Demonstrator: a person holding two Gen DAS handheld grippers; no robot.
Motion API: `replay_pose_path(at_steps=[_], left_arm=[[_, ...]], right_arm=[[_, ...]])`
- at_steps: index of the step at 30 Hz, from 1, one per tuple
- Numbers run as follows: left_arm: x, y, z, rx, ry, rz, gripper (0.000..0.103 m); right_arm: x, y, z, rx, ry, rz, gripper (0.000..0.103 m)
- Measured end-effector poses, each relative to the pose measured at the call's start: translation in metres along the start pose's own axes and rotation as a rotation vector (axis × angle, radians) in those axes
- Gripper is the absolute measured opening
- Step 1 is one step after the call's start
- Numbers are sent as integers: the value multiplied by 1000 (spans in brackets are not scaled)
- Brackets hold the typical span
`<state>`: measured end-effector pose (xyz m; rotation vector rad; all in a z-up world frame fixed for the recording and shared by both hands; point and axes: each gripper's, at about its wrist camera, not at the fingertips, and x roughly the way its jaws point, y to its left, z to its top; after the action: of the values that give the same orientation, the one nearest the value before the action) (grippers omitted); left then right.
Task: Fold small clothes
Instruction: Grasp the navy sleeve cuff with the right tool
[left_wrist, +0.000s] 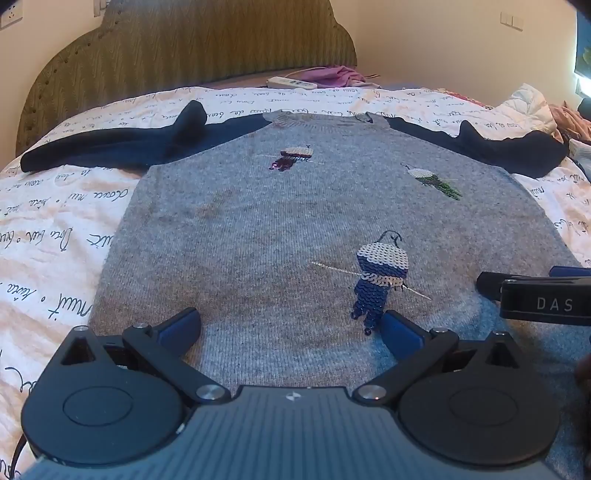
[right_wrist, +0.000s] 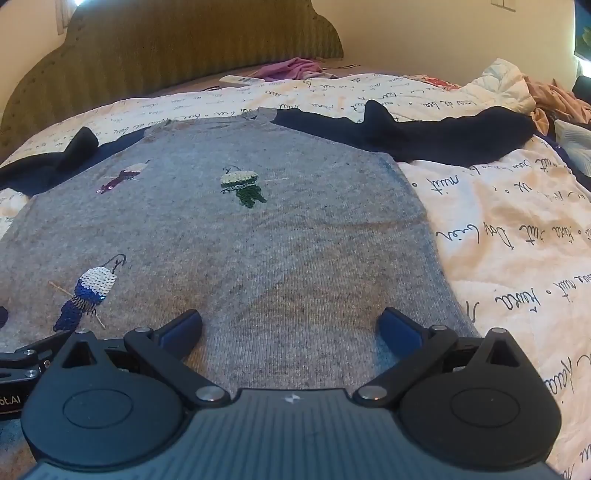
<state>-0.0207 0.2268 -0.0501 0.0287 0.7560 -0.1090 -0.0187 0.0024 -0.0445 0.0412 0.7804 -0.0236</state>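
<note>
- Nearest the left wrist camera, the left gripper (left_wrist: 291, 325) hovers over the hem end of a small grey knitted sweater with navy sleeves (left_wrist: 258, 229), its blue-padded fingers (left_wrist: 181, 325) spread wide with nothing between them.
- Likewise the right gripper (right_wrist: 291, 325) sits over the same hem, nearer the sweater's right edge, its fingers spread apart and empty.
- Both grippers lie side by side; the right one's black body shows at the left view's right edge.
- That sweater lies flat, front up, on a white bedspread printed with black handwriting (right_wrist: 517, 236), collar towards a green padded headboard (left_wrist: 192, 48), both sleeves stretched outward.
- Three sequin figures decorate the front: a blue-and-white one (left_wrist: 376, 280) nearest the hem, a green one (right_wrist: 242, 186), a purple one (left_wrist: 293, 157).
- Beyond the collar lie a white power strip (left_wrist: 291, 83) and a crumpled purple garment (left_wrist: 340, 75).
</note>
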Motion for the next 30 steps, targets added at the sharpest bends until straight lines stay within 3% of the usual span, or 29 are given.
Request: replay_pose_path(at_steps=[2, 5, 8, 10, 13, 15, 18, 21, 26, 28, 30], left_arm=[[0, 1, 2, 4, 9, 1, 103], [-4, 6, 10, -17, 32, -12, 103], [-6, 8, 19, -58, 6, -34, 103], [0, 11, 28, -83, -19, -37, 103], [16, 16, 36, -98, -13, -39, 103], [24, 16, 35, -84, -14, -14, 103], [28, 11, 28, -47, -85, -5, 103], [25, 7, 25, -28, -117, -3, 103], [29, 12, 25, -67, -67, -41, 103], [29, 13, 25, -78, -66, -49, 103], [29, 13, 25, -84, -69, -52, 103]], right_arm=[[-6, -6, 4, -7, -41, 23, 103], [-21, -22, 18, -1, -172, 8, 103], [-30, -48, 39, -28, -346, 20, 103], [-25, -70, 63, -58, -388, 11, 103], [-3, -115, 107, -51, -336, 18, 103], [16, -153, 133, 23, -289, 21, 103], [49, -222, 159, 164, -267, -27, 103], [77, -289, 172, 336, -266, -64, 103], [110, -373, 165, 740, -274, 57, 103], [116, -383, 163, 792, -293, 97, 92], [125, -387, 166, 799, -284, 117, 69]])
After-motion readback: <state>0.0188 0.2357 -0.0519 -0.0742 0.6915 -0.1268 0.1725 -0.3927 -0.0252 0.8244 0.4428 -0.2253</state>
